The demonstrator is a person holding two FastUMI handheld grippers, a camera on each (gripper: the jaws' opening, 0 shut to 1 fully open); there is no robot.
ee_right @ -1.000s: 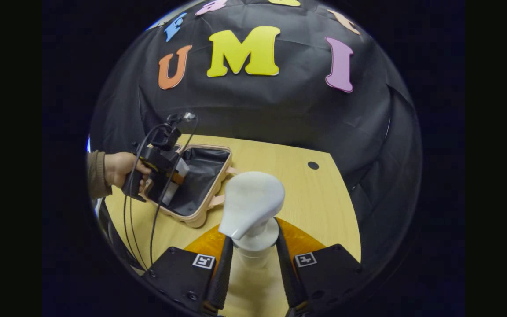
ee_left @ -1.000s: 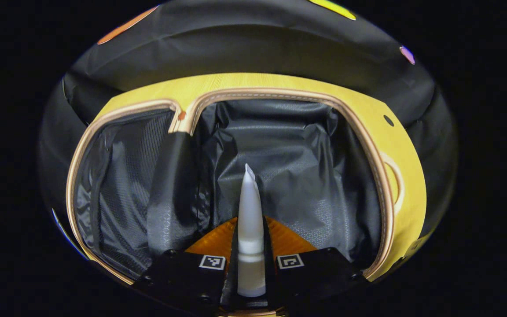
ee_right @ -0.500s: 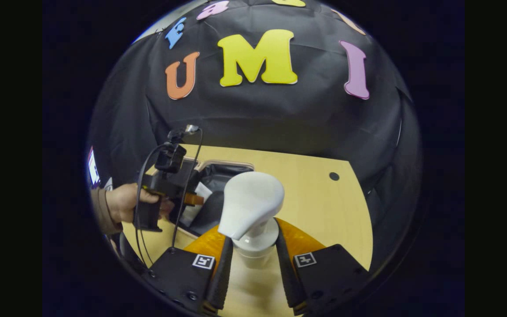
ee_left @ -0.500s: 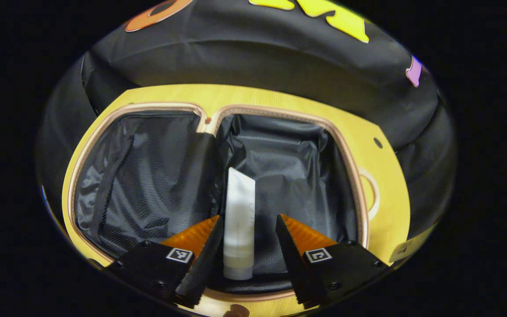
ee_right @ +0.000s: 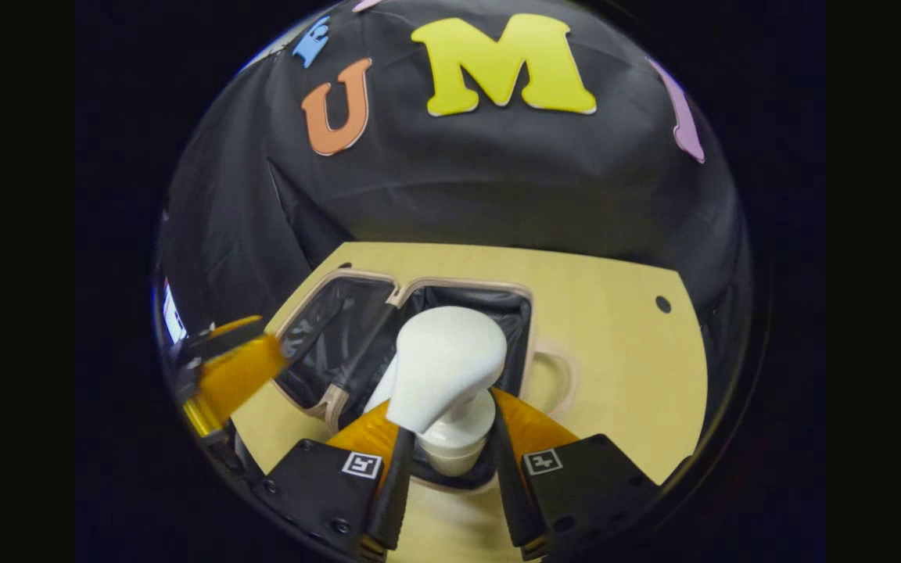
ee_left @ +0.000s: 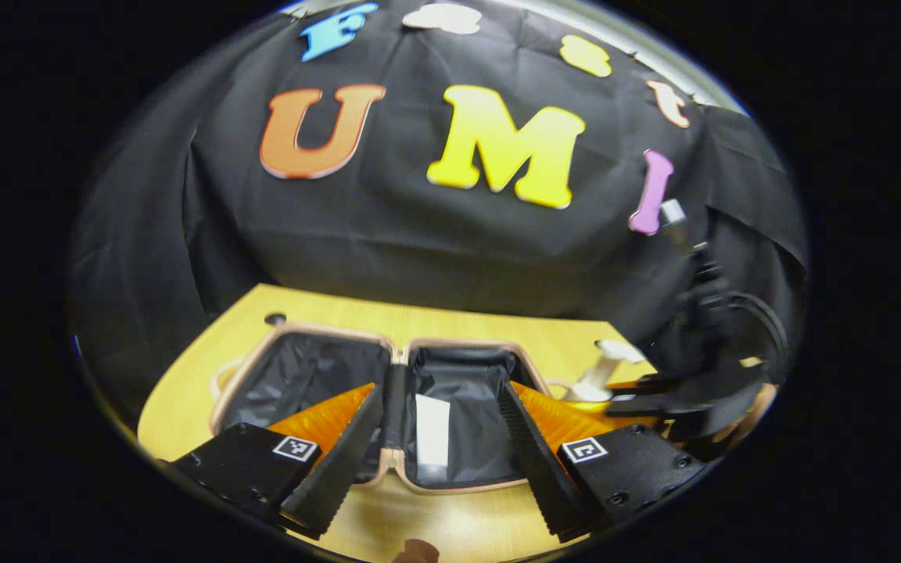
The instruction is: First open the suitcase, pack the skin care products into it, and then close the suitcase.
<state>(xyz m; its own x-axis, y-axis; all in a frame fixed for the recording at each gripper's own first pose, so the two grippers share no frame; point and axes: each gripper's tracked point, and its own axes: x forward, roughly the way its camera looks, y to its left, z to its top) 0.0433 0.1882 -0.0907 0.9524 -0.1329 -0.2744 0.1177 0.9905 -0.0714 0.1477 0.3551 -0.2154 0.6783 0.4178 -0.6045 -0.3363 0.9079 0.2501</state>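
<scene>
Black lining: soft and crinkly inside the open suitcase (ee_left: 388, 367) on the wooden counter (ee_right: 607, 328).
Done: white tube (ee_left: 432, 434) lies flat in the right half.
Left claw (ee_left: 439, 453): wide open, empty.
Right claw (ee_right: 444, 477): squeezes the smooth white pump bottle (ee_right: 443, 391) over the suitcase.
Left to do: drop bottle, close.

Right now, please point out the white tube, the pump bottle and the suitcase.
white tube (ee_left: 432, 438), left gripper view, middle of its body.
pump bottle (ee_right: 444, 367), right gripper view, pump head.
suitcase (ee_left: 462, 488), left gripper view, near rim.
</scene>
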